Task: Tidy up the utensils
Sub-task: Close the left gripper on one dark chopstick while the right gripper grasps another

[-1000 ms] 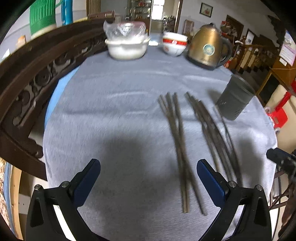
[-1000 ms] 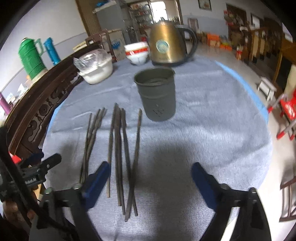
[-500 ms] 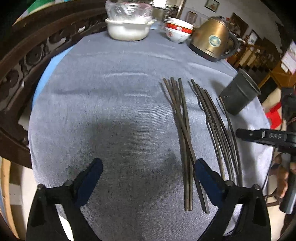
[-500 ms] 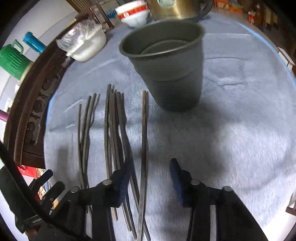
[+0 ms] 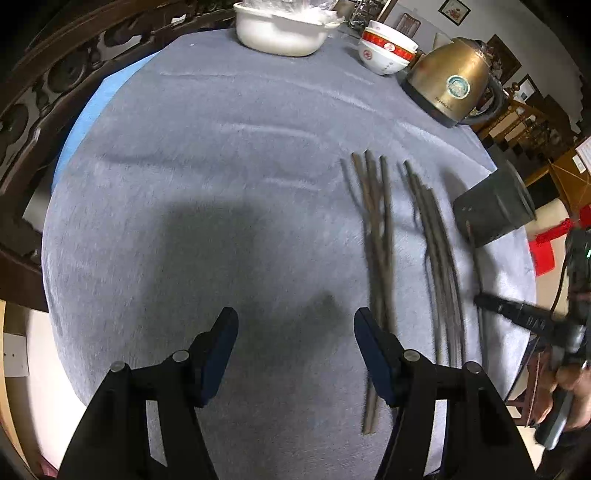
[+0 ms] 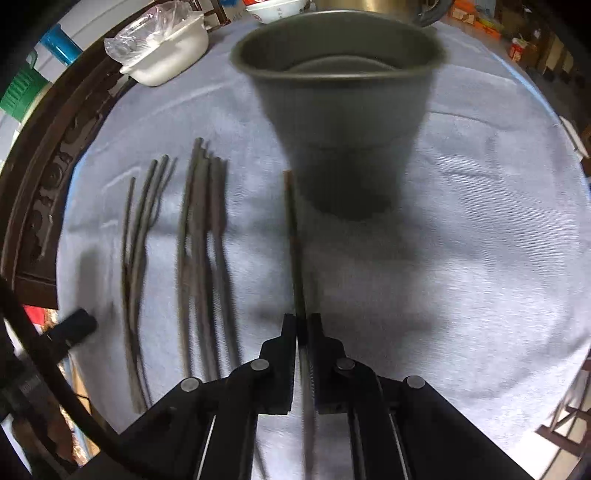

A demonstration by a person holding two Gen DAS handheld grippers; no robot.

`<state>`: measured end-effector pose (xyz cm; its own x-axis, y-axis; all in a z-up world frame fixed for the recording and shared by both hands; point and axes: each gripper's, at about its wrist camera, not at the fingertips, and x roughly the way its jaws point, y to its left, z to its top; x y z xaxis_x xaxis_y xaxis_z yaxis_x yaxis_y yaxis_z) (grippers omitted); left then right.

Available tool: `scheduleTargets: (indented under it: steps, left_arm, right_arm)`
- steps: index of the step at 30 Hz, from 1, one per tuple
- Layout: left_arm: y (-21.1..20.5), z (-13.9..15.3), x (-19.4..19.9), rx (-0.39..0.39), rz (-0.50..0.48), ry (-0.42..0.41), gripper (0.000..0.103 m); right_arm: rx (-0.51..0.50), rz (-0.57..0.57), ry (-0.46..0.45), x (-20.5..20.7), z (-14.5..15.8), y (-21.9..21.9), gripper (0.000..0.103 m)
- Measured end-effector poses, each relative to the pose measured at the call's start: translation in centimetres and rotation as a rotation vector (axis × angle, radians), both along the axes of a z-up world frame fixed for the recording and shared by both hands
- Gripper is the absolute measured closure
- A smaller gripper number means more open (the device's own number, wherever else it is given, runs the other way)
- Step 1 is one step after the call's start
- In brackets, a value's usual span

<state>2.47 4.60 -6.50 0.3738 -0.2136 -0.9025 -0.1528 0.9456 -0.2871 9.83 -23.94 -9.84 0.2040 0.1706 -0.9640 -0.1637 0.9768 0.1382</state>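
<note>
Dark chopsticks lie on the grey cloth in two bundles (image 5: 376, 240) (image 5: 439, 266), seen again in the right wrist view (image 6: 138, 240) (image 6: 205, 240). A single chopstick (image 6: 293, 236) lies beside the grey cup (image 6: 340, 103) (image 5: 495, 210). My right gripper (image 6: 303, 325) is shut on that chopstick's near part; it also shows at the right edge (image 5: 517, 317). My left gripper (image 5: 295, 328) hovers low over the cloth, its jaws closing with only bare cloth between them. The left bundle runs just past its right finger (image 5: 373, 339).
At the far side stand a white bowl (image 5: 280, 29) covered with plastic, stacked red-and-white bowls (image 5: 388, 51) and a gold kettle (image 5: 450, 81). A carved wooden chair back (image 5: 33, 110) curves along the left table edge. A hand (image 5: 569, 380) holds the right gripper.
My right gripper came down over the single chopstick by the cup and closed on it. My left gripper's jaws narrowed as it sank closer to the cloth, next to the left bundle.
</note>
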Motion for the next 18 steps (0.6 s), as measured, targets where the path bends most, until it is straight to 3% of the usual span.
scheduleTargets:
  steps: [6, 10, 15, 18]
  left_arm:
    - [-1.9, 1.1, 3.8, -0.02, -0.032, 0.03, 0.039]
    - [-2.4, 0.2, 6.7, -0.053, -0.009, 0.125, 0.056]
    - [-3.3, 0.1, 8.1, -0.069, 0.005, 0.175, 0.062]
    - [-4.0, -0.6, 9.2, -0.059, 0.01, 0.224, 0.079]
  right_arm:
    - [0.013, 0.012, -0.003, -0.8, -0.4, -1.0, 0.095]
    - [0.017, 0.024, -0.021, -1.4, -0.2, -1.3, 0.095]
    - [0.067, 0.021, -0.029, -1.3, -0.3, -2.6, 0.094]
    - [0.087, 0.026, -0.034, -1.4, -0.5, -3.0, 0.094]
